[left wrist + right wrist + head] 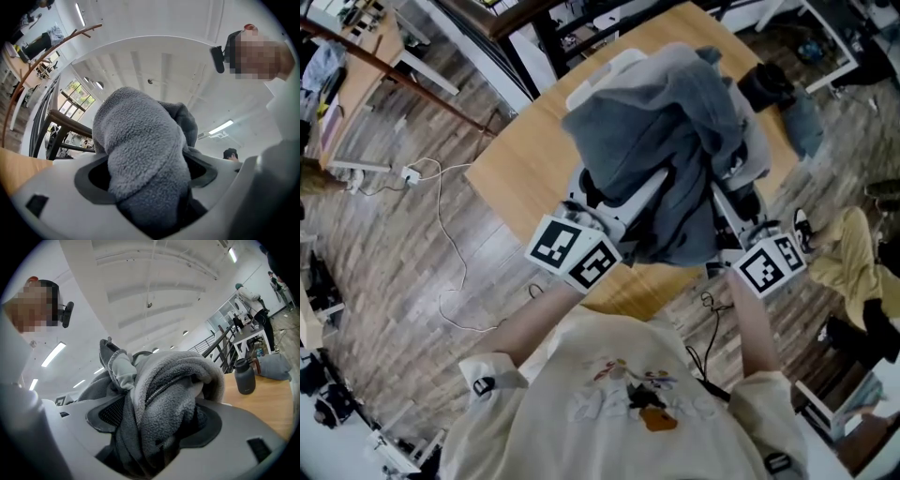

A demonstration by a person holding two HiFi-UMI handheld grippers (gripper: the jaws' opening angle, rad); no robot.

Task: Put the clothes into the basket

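Head view: your left claw (649,190) and right claw (720,187) both clamped on the grey fleece garment (675,112), held over the wooden surface (530,155); basket not identifiable, deposit outstanding.

A table (530,155) fills the middle of the head view. Above its near half hangs a bundled fleece garment (675,141), its folds caught between the jaws of the left gripper (649,186) and the right gripper (724,192). On the table, behind the garment, sits a basket (605,80). A bottle (766,86) stands at the table's far right corner. A cable (441,220) lies on the floor left of the table, and loose clothing (848,253) lies to its right.
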